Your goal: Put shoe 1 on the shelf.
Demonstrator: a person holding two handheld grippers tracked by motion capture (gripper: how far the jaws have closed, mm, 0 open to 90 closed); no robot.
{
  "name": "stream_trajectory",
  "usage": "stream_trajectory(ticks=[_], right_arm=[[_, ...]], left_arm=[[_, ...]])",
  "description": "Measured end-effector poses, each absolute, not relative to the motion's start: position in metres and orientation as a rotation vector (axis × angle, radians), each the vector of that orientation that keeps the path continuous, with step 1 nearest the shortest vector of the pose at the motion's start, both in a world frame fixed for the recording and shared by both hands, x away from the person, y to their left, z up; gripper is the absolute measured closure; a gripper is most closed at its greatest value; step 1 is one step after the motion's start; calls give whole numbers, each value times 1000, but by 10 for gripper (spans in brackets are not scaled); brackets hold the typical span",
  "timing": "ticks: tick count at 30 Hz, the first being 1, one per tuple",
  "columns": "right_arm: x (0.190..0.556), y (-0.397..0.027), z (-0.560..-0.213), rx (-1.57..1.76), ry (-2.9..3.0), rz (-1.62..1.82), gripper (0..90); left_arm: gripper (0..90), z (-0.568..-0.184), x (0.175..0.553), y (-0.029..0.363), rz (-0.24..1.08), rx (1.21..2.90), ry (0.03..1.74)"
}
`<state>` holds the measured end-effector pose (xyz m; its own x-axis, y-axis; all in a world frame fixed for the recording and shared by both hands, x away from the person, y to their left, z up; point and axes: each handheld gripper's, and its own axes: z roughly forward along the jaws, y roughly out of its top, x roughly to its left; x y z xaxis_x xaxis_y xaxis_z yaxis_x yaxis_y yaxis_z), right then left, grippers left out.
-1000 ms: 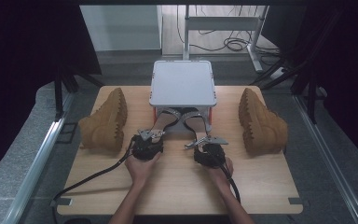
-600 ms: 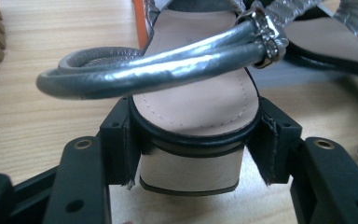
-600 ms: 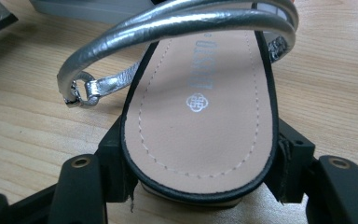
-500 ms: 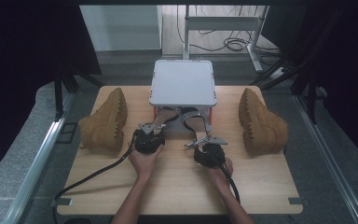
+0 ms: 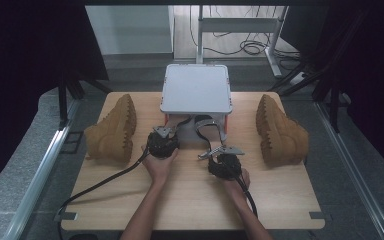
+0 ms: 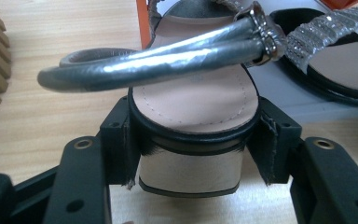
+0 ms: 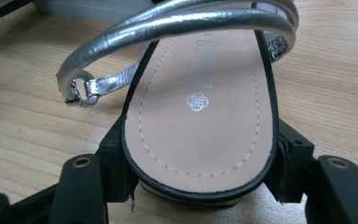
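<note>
Two silver-strapped sandals with beige insoles lie on the wooden table [image 5: 280,200] in front of a grey-lidded box [image 5: 196,90]. My left gripper [image 5: 171,132] is shut on the heel of the left sandal [image 5: 181,124]. In the left gripper view the pads [image 6: 119,140] press both sides of that sandal's [image 6: 196,98] heel, held by my left gripper [image 6: 193,140]. My right gripper [image 5: 211,149] is shut on the heel of the right sandal [image 5: 206,127]. The right gripper view has the same grip by my right gripper [image 7: 200,163] on its sandal [image 7: 200,93].
A tan boot [image 5: 111,131] lies on its side at the left, a second tan boot [image 5: 280,132] at the right. The box has an orange base [image 6: 143,23]. Bare wood stretches along the near edge around the person's forearms.
My left gripper has shifted a little toward the box, carrying its sandal along. The right gripper has kept still.
</note>
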<state>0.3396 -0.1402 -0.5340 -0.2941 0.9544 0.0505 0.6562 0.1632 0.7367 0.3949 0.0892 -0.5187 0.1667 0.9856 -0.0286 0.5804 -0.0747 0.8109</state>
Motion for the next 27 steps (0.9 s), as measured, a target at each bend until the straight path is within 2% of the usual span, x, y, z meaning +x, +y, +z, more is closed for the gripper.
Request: stream_trajectory(ticks=[27], right_arm=[[339,-139,-535,1515,2014,923,383]], left_arm=[[418,-512,431,87,687,1710,1516]])
